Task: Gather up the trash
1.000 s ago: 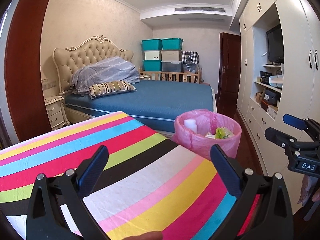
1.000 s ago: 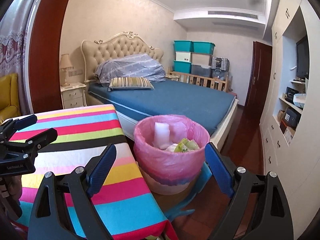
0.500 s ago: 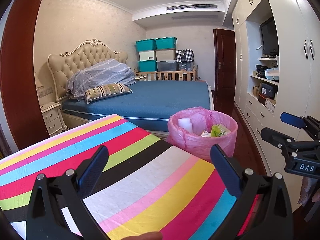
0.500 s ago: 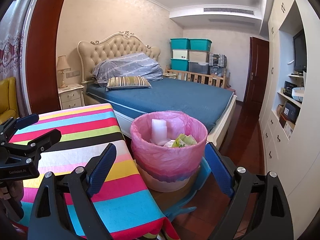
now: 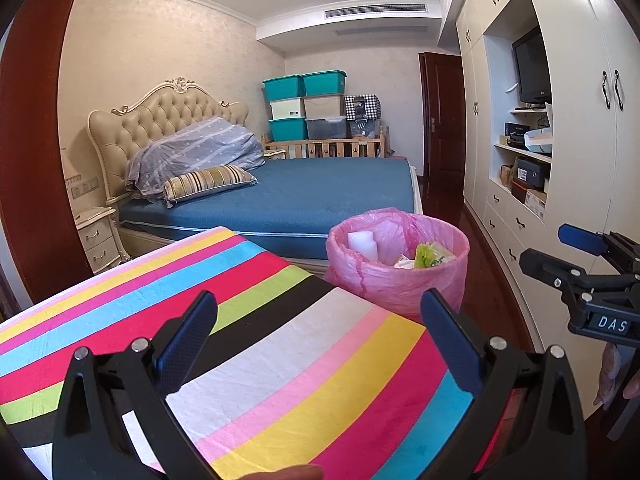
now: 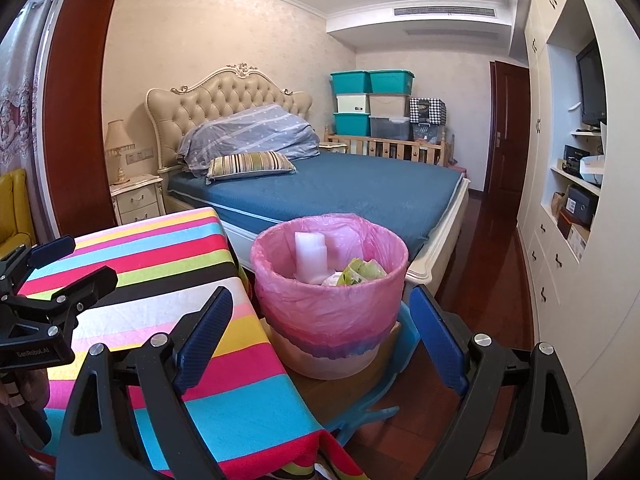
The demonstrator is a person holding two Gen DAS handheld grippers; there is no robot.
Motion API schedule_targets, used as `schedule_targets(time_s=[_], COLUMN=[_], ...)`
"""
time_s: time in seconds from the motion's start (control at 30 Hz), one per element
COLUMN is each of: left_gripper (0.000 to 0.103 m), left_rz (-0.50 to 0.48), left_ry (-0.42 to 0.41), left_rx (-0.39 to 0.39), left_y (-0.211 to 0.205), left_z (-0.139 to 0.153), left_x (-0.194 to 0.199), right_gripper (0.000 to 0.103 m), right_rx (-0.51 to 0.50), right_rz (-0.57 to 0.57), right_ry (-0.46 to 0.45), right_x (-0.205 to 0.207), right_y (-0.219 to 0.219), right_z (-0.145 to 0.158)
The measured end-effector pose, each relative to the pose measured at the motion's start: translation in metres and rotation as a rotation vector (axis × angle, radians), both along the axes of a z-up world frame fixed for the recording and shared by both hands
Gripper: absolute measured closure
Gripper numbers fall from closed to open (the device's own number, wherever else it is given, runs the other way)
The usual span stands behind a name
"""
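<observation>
A bin with a pink liner (image 5: 396, 276) stands beyond the table's right end; it also shows in the right wrist view (image 6: 330, 300). It holds a white bottle (image 6: 310, 254) and green and white wrappers (image 6: 360, 272). My left gripper (image 5: 318, 344) is open and empty above the striped tablecloth (image 5: 240, 344). My right gripper (image 6: 322, 340) is open and empty, in front of the bin. Each gripper shows in the other's view: the right one (image 5: 576, 256) at the right edge, the left one (image 6: 60, 268) at the left.
The striped table (image 6: 168, 280) lies left of the bin. A blue bed (image 6: 340, 196) stands behind, with a nightstand (image 6: 138, 198) and stacked storage boxes (image 6: 372, 100). White cabinets (image 5: 560, 160) line the right wall. A light blue plastic object (image 6: 384, 384) lies under the bin.
Both cameras have shifted a little and tilted down; the bin sits lower in both views. Both grippers stay open and empty.
</observation>
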State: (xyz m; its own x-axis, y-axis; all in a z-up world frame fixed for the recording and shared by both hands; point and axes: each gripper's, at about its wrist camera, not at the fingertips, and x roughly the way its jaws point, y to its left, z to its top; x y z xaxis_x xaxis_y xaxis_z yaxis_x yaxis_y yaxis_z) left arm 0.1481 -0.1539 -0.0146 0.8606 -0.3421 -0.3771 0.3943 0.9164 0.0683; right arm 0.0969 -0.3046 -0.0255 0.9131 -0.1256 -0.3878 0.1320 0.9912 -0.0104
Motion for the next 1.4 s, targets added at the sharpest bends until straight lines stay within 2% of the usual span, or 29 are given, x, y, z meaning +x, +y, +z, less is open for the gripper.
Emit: schedule_targets(time_s=[0.43, 1.1, 1.4], left_gripper=[0.005, 0.005, 0.005], left_rz=[-0.003, -0.014, -0.01], left_ry=[0.002, -0.015, -0.017], left_rx=[-0.009, -0.089, -0.082], left_y=[-0.001, 0.014, 0.014], left_z=[0.0, 0.007, 0.006], left_x=[-0.001, -0.006, -0.004], right_gripper=[0.018, 0.018, 0.018], right_rx=[-0.012, -0.02, -0.024], right_rz=[0.01, 0.037, 0.042], right_ry=[-0.015, -0.022, -0.021], right_x=[-0.002, -0.005, -0.006], right_y=[0.006, 0.017, 0.021], right_z=[-0.001, 0.005, 0.006])
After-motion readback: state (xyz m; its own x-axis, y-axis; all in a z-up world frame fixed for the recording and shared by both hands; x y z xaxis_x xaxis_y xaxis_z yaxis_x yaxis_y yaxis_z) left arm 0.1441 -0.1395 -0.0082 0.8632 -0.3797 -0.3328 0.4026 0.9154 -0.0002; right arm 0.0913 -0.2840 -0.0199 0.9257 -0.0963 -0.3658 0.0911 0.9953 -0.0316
